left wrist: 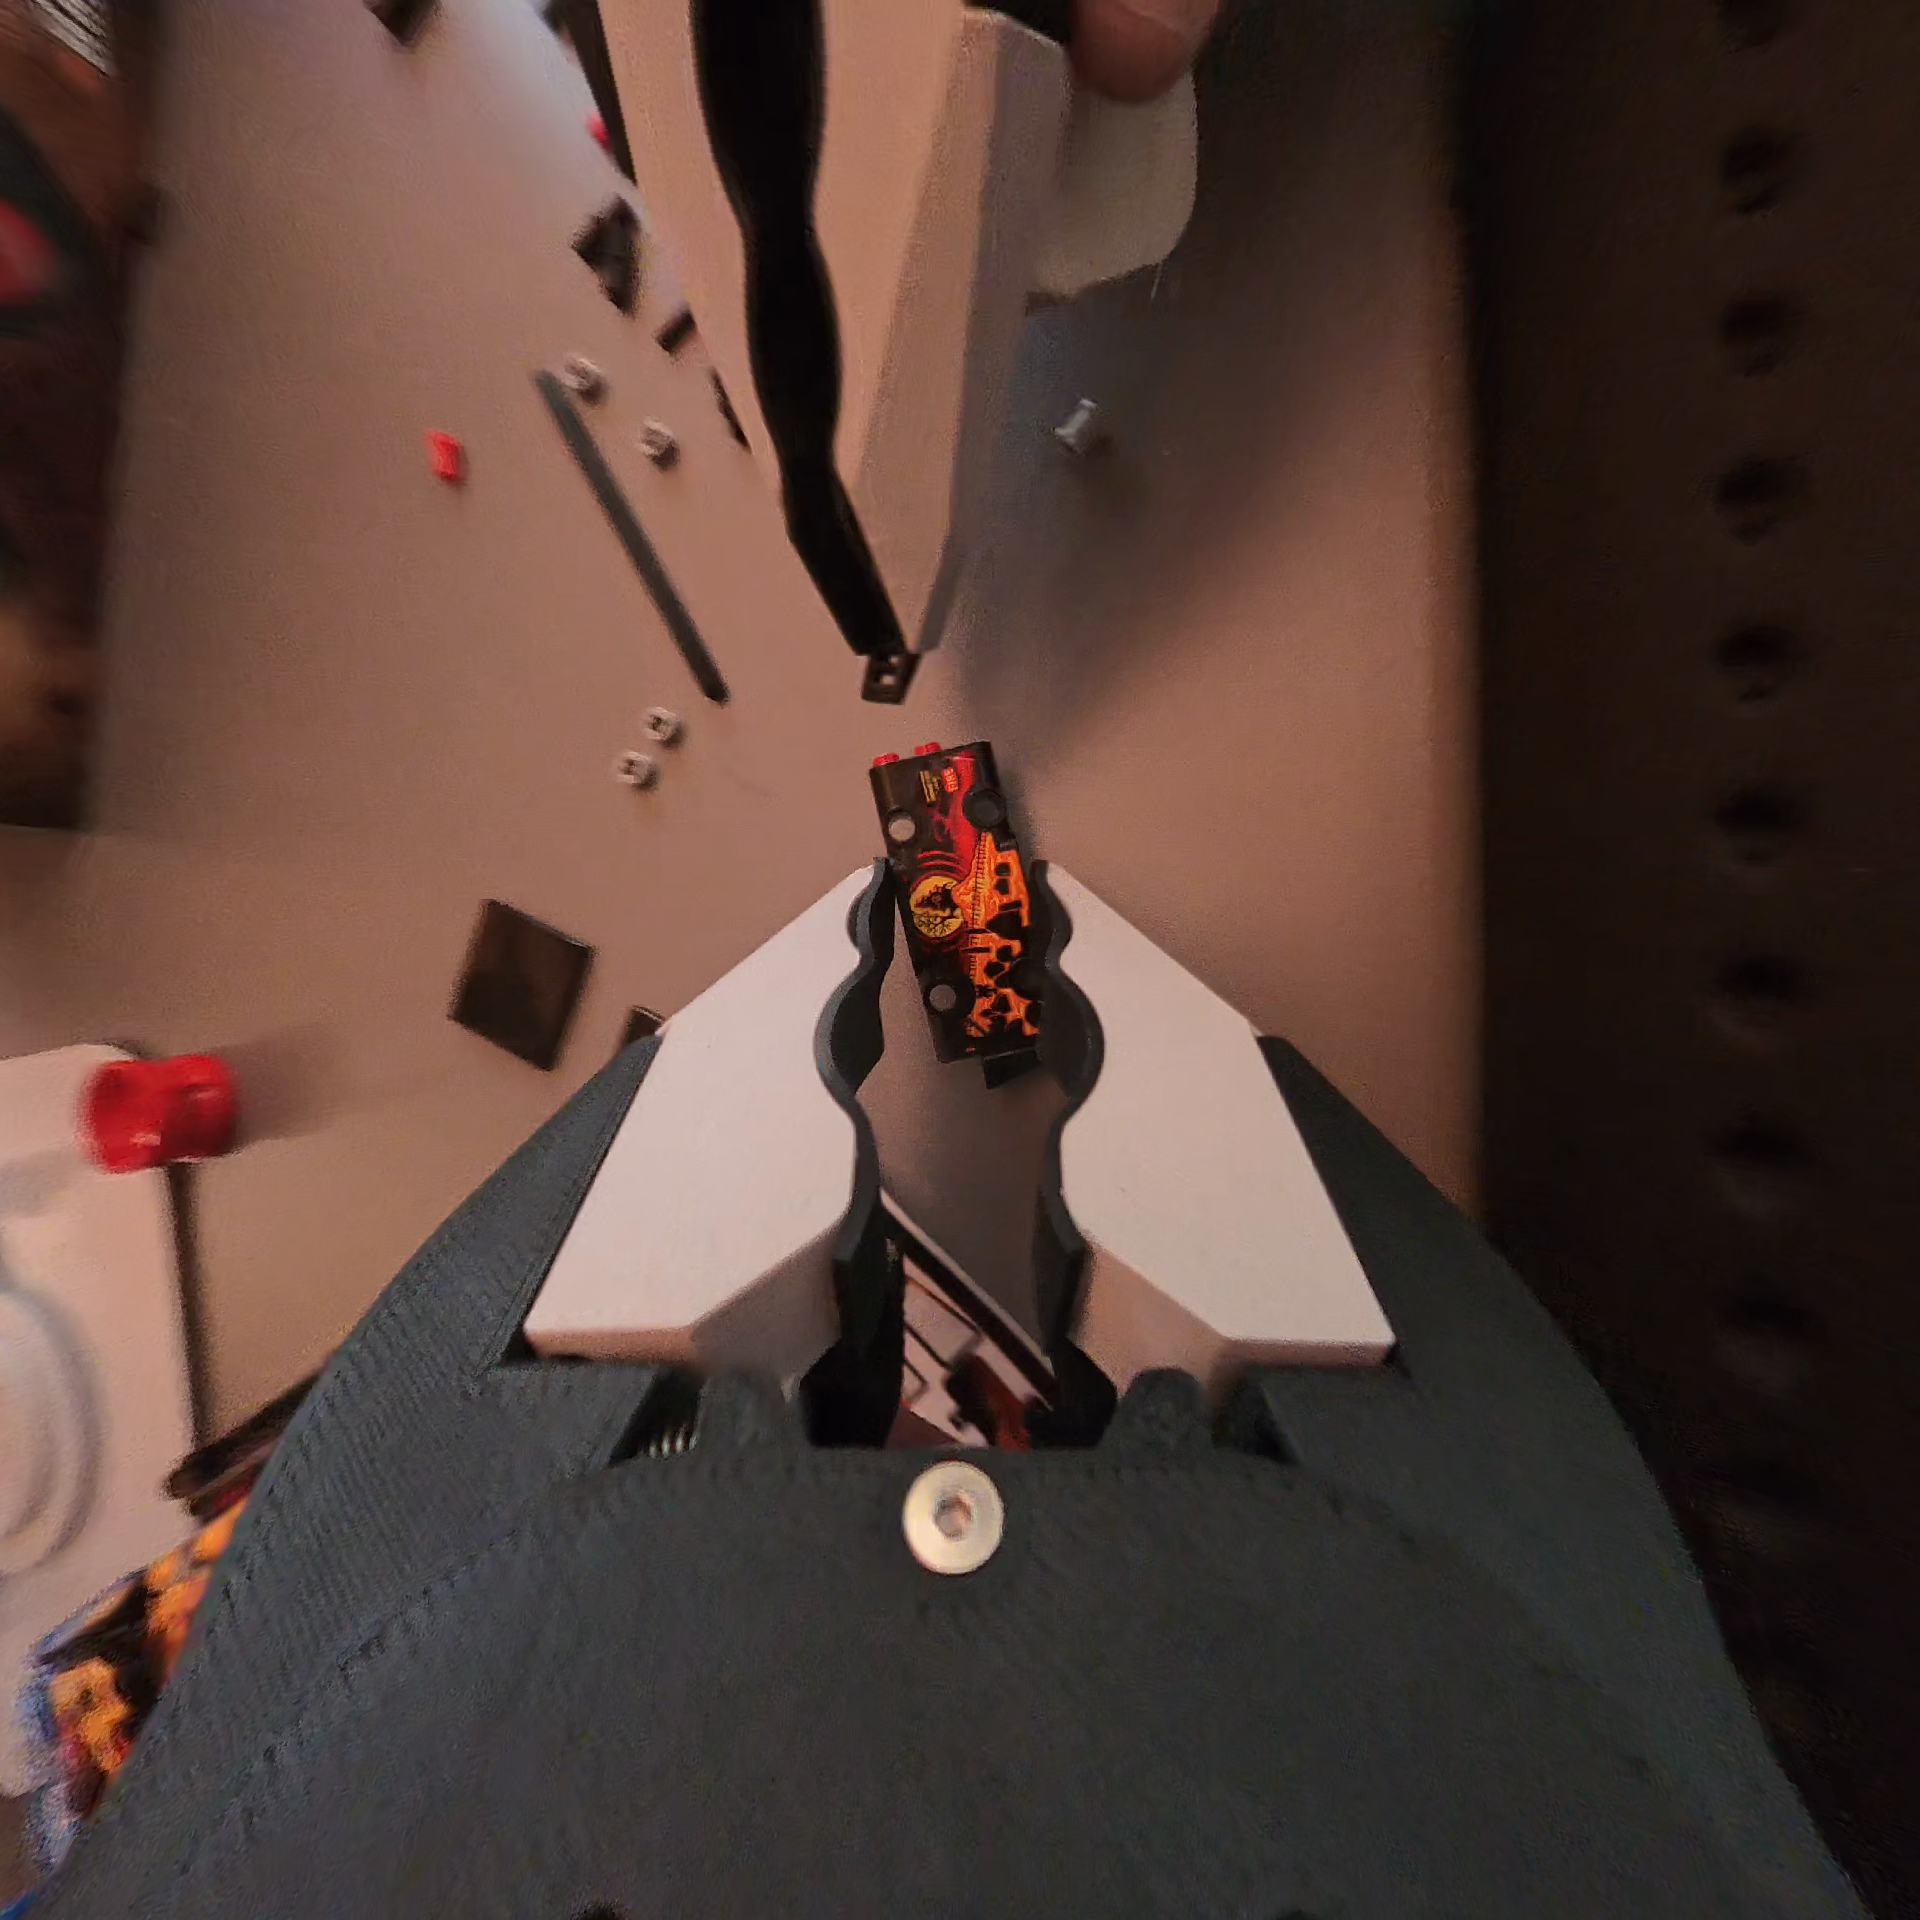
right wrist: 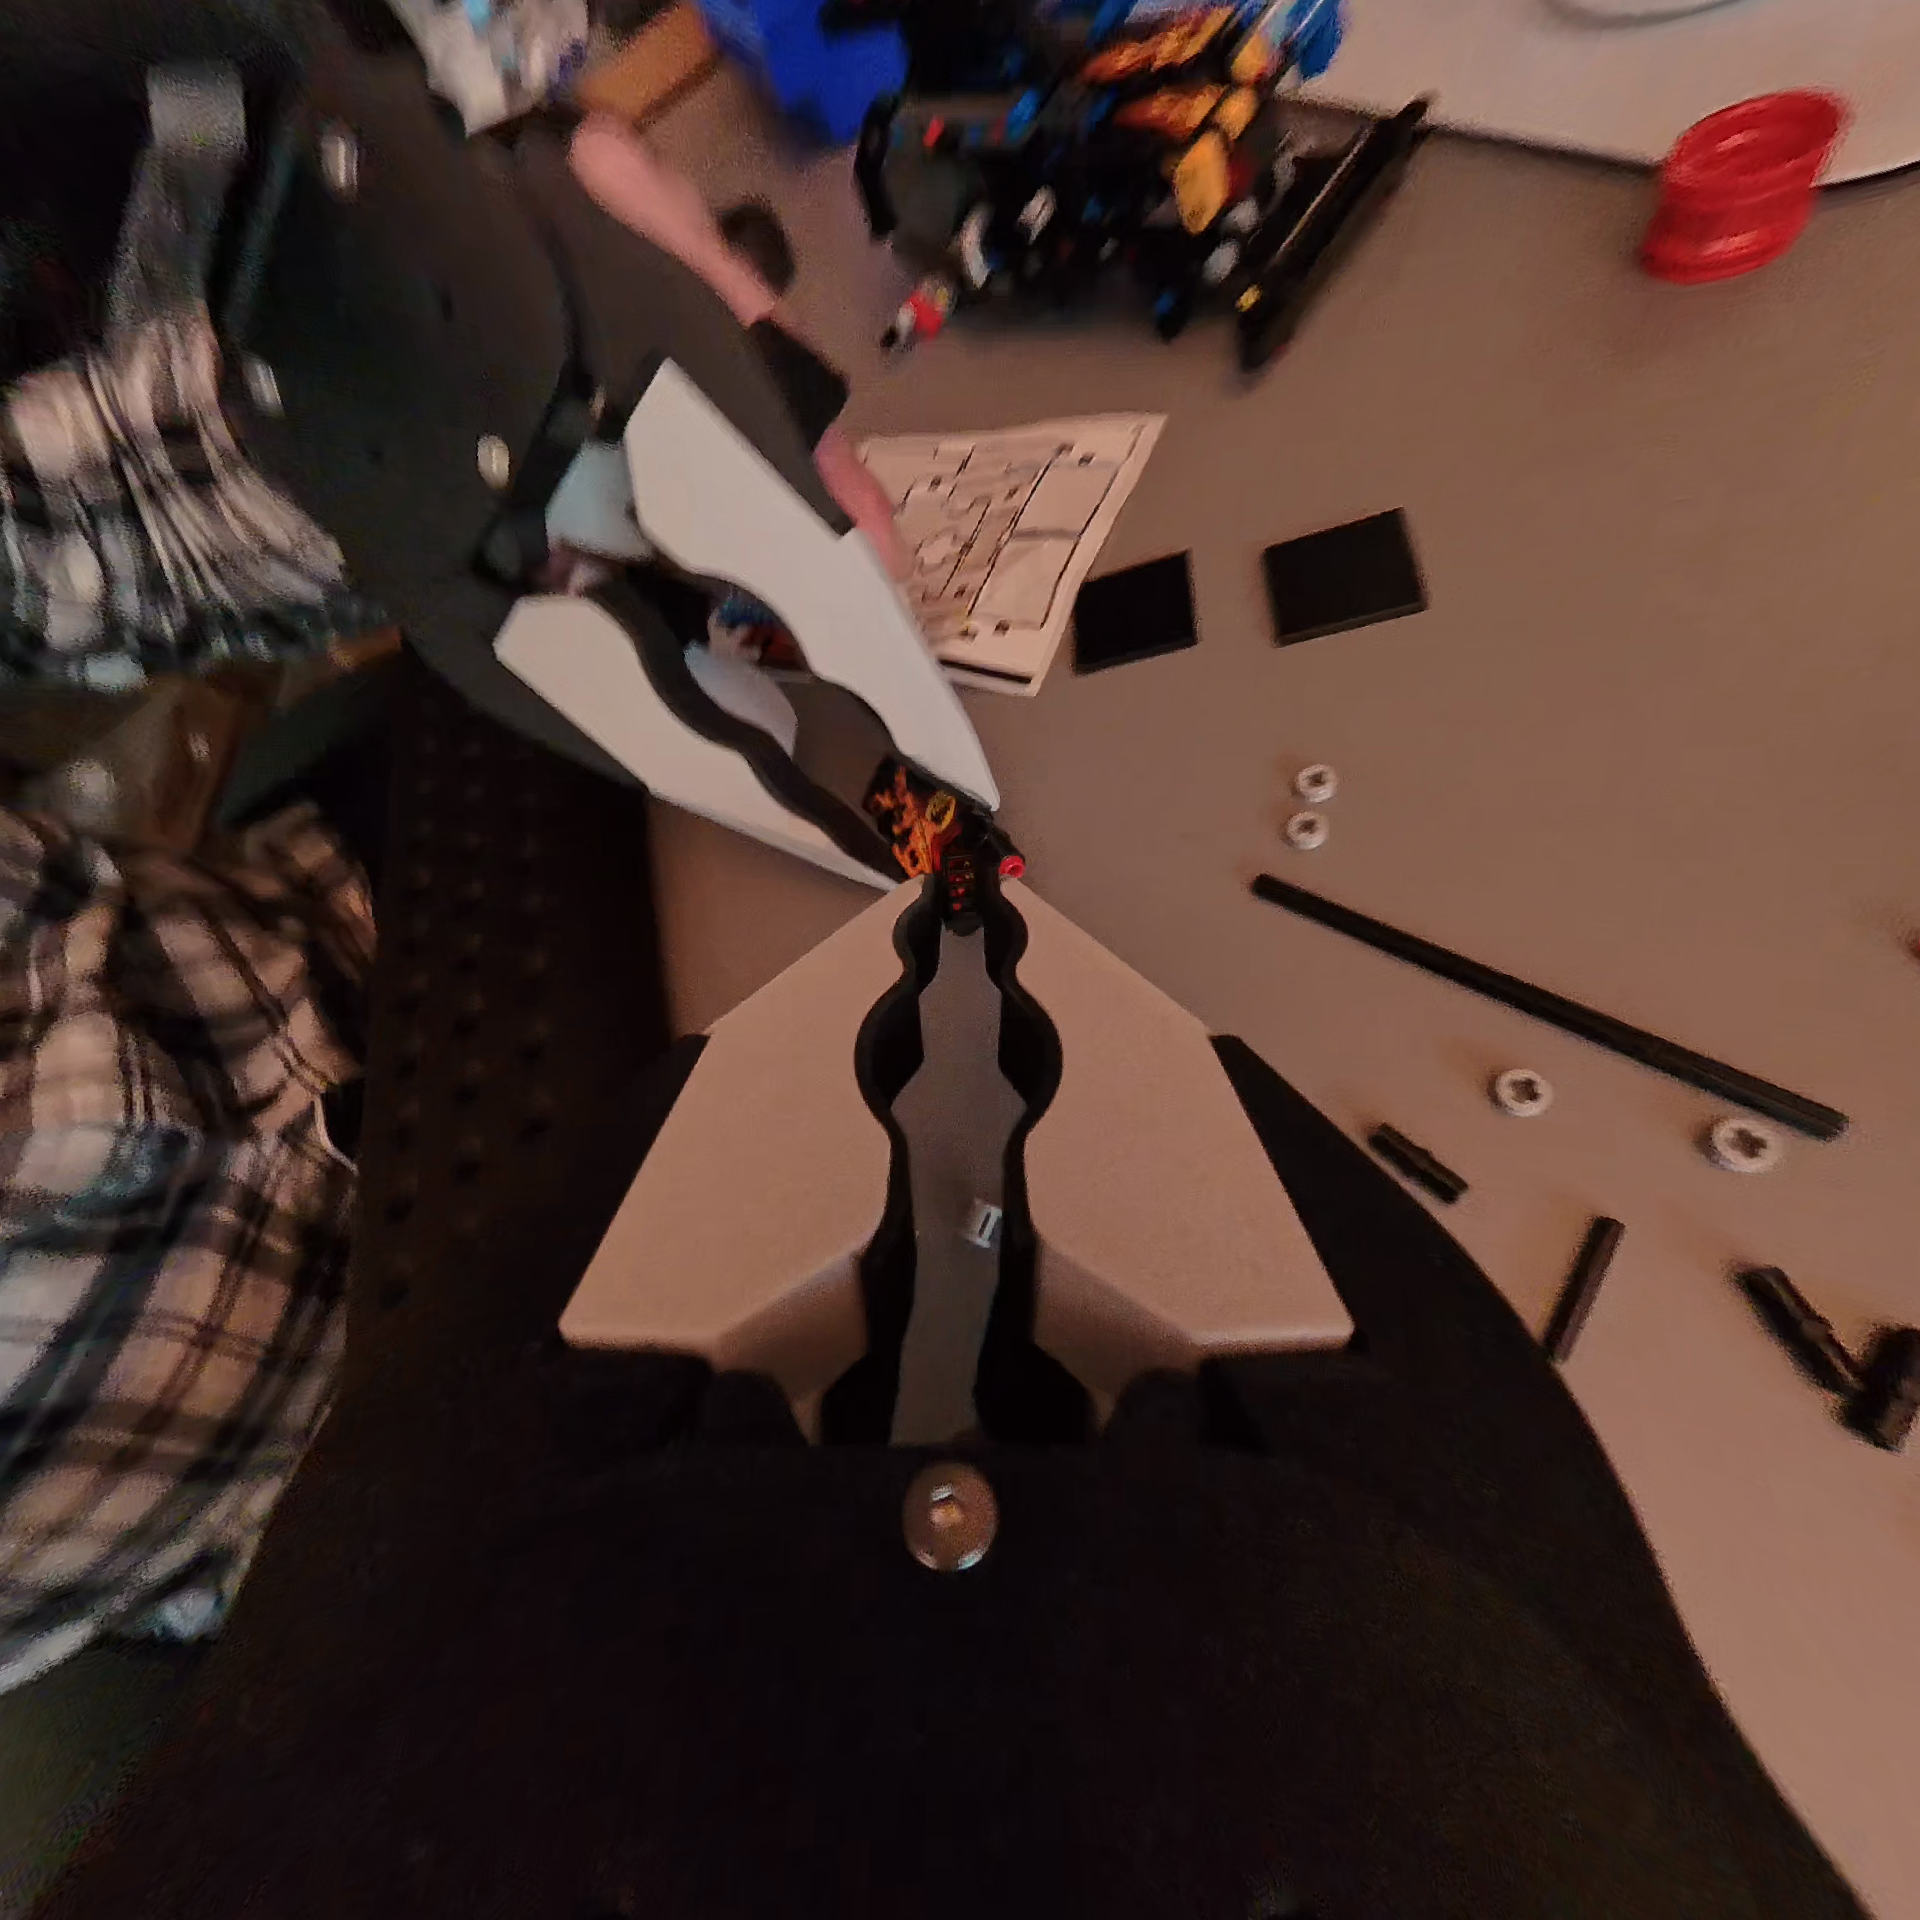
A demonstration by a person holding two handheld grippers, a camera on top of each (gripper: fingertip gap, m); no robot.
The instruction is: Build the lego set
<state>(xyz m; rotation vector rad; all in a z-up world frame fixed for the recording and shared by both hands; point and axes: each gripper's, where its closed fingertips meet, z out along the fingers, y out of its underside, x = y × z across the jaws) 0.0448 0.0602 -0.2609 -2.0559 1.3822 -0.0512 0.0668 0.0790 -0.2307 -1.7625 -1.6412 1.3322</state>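
Left wrist view: left tool [left wrist: 961,883] around glossy flame-printed oblong brick [left wrist: 961,909].

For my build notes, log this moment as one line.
left gripper: shut on flame-print panel | right gripper: shut on small black piece, nearing panel's red pins

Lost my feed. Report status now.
Left gripper shut on flame-printed panel. Right gripper shut on small black piece, just short of the panel's red pins. Nothing between them.
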